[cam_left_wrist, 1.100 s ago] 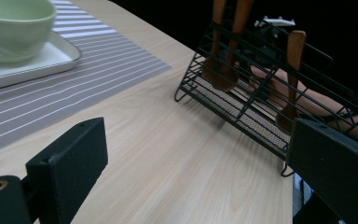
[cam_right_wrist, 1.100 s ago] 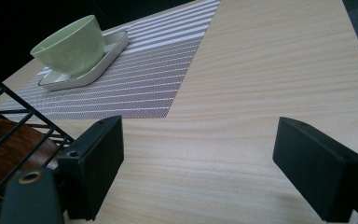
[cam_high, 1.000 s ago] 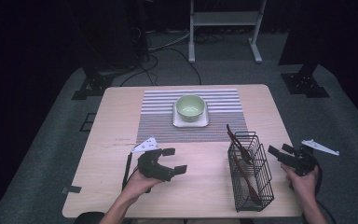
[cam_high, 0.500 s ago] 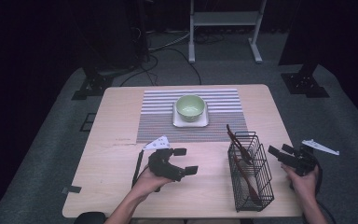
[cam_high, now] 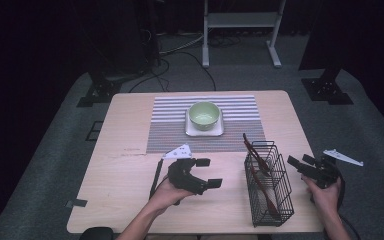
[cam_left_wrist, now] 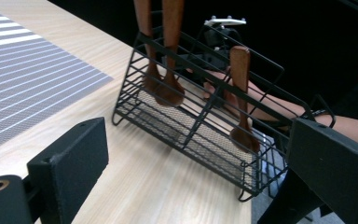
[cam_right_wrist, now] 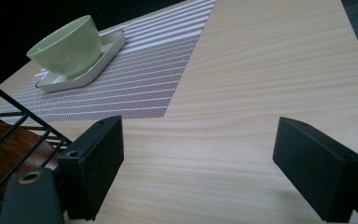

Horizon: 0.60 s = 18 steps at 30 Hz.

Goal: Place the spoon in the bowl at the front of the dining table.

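Wire rack, black, standing upright near the front right corner of the bench; three brown wooden utensils stand in its compartments, handles up. In the left gripper view two sit together in the far compartment and one alone in the nearer; whether they are spoons or spatulas cannot be told.

Left gripper: held low over the front middle of the bench, pointed toward the rack, jaws apart and empty, well short of the wires.

Right gripper: just off the right edge, beside the rack, jaws apart and empty.

Green bowl: on a white square plate, on the striped mat toward the back edge; appears empty.

Progress, as judged: nothing grasped, nothing moved out of the rack. The work looks barely begun; the approach to the rack, the grip and any carrying are all left.
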Each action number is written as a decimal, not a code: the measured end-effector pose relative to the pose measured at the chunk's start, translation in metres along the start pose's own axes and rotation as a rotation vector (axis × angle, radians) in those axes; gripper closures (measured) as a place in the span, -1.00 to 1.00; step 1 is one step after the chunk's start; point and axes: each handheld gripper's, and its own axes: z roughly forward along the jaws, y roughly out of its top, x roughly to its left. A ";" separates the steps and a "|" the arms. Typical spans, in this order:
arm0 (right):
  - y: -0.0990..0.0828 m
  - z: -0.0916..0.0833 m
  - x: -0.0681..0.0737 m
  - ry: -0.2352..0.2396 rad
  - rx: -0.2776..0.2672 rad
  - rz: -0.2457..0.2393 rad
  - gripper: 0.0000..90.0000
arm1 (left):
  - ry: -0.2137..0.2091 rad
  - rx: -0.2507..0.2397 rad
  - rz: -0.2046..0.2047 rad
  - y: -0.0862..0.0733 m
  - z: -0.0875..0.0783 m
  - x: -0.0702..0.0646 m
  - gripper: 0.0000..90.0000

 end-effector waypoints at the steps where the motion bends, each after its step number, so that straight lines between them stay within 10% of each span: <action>1: 0.000 0.000 0.000 -0.002 0.004 0.000 -0.67 | -0.002 0.002 0.000 0.001 0.002 -0.001 -0.89; 18: 0.000 0.000 0.001 -0.005 0.006 -0.003 -0.67 | -0.070 0.016 0.009 0.009 0.031 -0.018 -0.89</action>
